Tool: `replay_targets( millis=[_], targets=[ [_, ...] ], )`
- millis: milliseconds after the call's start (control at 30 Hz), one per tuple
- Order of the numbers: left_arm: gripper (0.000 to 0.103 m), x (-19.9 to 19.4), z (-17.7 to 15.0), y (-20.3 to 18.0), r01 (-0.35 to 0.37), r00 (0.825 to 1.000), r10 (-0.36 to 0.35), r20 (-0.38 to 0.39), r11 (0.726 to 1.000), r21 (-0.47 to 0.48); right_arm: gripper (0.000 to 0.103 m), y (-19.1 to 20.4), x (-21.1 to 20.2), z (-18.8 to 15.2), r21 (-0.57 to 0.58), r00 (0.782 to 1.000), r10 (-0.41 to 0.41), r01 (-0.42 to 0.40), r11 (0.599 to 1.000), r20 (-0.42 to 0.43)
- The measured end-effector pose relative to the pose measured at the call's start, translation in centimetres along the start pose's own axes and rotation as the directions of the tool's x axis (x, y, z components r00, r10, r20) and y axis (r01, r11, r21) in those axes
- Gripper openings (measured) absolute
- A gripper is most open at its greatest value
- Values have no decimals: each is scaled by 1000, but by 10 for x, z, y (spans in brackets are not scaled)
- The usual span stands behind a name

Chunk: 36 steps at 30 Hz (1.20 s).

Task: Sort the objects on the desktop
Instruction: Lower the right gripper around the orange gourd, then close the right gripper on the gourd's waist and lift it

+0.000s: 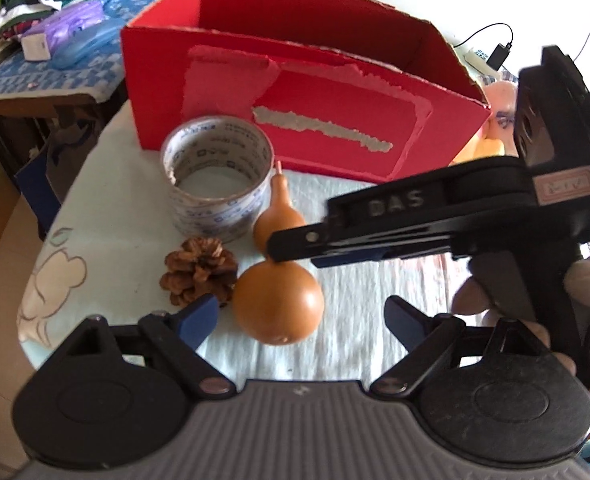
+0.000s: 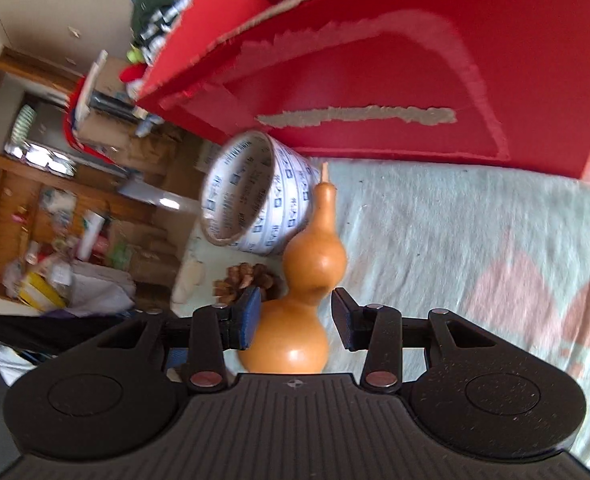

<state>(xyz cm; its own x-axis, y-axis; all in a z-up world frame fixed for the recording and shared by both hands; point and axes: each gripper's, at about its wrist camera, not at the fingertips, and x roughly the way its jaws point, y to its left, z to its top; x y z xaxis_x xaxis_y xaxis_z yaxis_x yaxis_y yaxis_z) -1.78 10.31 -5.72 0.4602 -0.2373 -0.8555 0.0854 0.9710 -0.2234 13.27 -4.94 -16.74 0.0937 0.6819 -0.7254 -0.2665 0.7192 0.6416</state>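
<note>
Orange-brown and glossy, the gourd [image 1: 277, 304] lies at lower centre of the left wrist view on the cloth-covered desk [image 1: 359, 344], its neck pointing up toward the tape roll [image 1: 218, 184]. A pine cone [image 1: 199, 272] sits just left of it, and the red box [image 1: 295, 92] stands behind. We see our left tool [image 1: 301, 318] spread wide with nothing between its fingers. The right tool [image 1: 295, 246] reaches in from the right, over the gourd's waist.

In the right wrist view the right tool [image 2: 297, 318] stands half spread astride the gourd [image 2: 307, 280], its pads apart from the skin. We judge a slip likely: the smooth, rounded skin could squirt out on closing and knock the pine cone [image 2: 251, 280] or tape roll [image 2: 255, 196].
</note>
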Motion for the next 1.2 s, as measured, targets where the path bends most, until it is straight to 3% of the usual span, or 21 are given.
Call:
replay_targets(
  millis=[200,333,467,533,667,733,967,1200],
  targets=[
    [88,11,2,4,47,999,-47,-24,999,-20,41,-4,14,4,1,999,-30,30,1000,-39],
    [88,16,3,0,81,996,-81,-44,997,-16,39,-19,7,0,43,999,15,-13,999,-42],
    [87,23,2,-19,77,996,-75,-52,996,45,38,-41,-12,-11,119,998,48,-43,992,-36],
    [82,28,4,-27,82,995,-78,-61,994,69,38,-51,-23,-15,151,998,50,-46,987,-23],
    [61,43,7,-44,98,990,-85,-113,989,108,38,-66,-42,-25,213,999,37,-40,976,17],
    [61,48,8,-56,121,986,-104,-128,984,132,37,-75,-53,-32,243,999,26,-34,970,38],
    [61,46,15,-113,183,980,-155,-121,943,277,37,-102,-107,-53,332,988,-12,-40,942,155],
    [61,10,45,-171,256,963,-266,-32,877,408,37,-97,-189,-52,286,934,-71,-34,958,349]
  ],
)
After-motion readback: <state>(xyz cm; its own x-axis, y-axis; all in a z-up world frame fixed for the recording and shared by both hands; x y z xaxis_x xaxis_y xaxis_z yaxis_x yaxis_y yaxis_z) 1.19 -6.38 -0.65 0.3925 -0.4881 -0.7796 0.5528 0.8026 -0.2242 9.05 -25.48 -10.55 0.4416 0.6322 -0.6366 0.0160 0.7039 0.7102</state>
